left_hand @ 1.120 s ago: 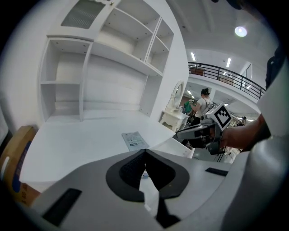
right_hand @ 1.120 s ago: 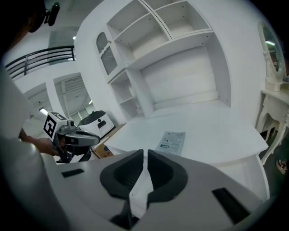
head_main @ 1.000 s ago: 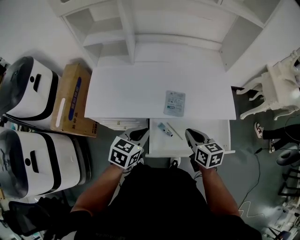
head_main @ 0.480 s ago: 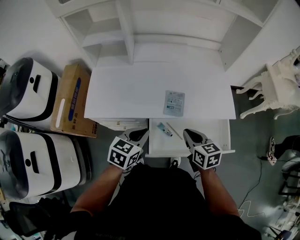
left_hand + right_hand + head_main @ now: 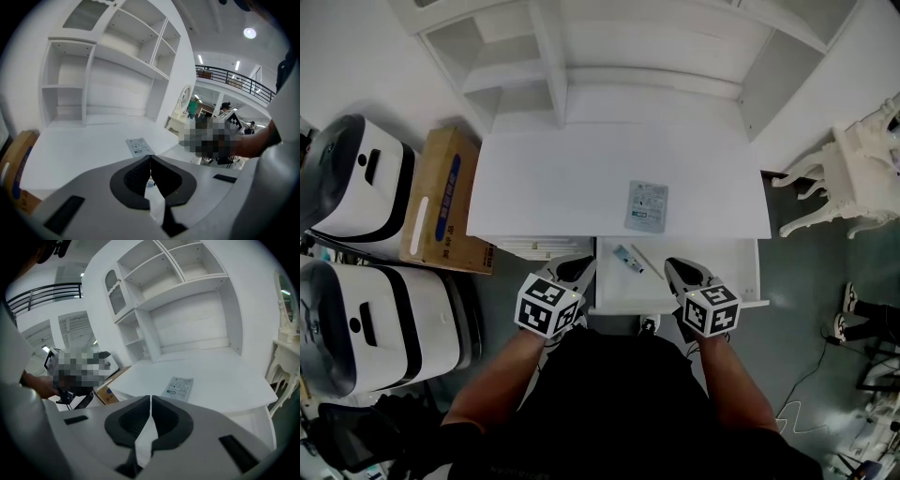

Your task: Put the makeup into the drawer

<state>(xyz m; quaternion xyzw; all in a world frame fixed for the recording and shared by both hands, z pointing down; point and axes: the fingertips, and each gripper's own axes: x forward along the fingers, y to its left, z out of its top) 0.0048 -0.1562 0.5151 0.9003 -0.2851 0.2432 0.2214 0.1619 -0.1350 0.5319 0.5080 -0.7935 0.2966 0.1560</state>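
A flat pale-blue makeup packet (image 5: 647, 206) lies on the white desk top (image 5: 553, 178); it also shows in the left gripper view (image 5: 139, 146) and the right gripper view (image 5: 179, 388). Under the desk's front right the drawer (image 5: 733, 264) stands pulled out, with a small teal tube (image 5: 627, 258) and a thin stick (image 5: 649, 262) in it. My left gripper (image 5: 581, 266) hovers at the drawer's left front corner, shut and empty. My right gripper (image 5: 673, 268) hangs over the drawer's front, shut with nothing in it. Both are well short of the packet.
White open shelves (image 5: 553, 66) rise behind the desk. A cardboard box (image 5: 445, 202) and two white machines (image 5: 356, 178) (image 5: 366, 323) stand on the floor at the left. An ornate white stand (image 5: 858, 178) is at the right, with someone's feet (image 5: 853, 305) near it.
Both grippers have kept still. Only the feet on the floor at the right have shifted.
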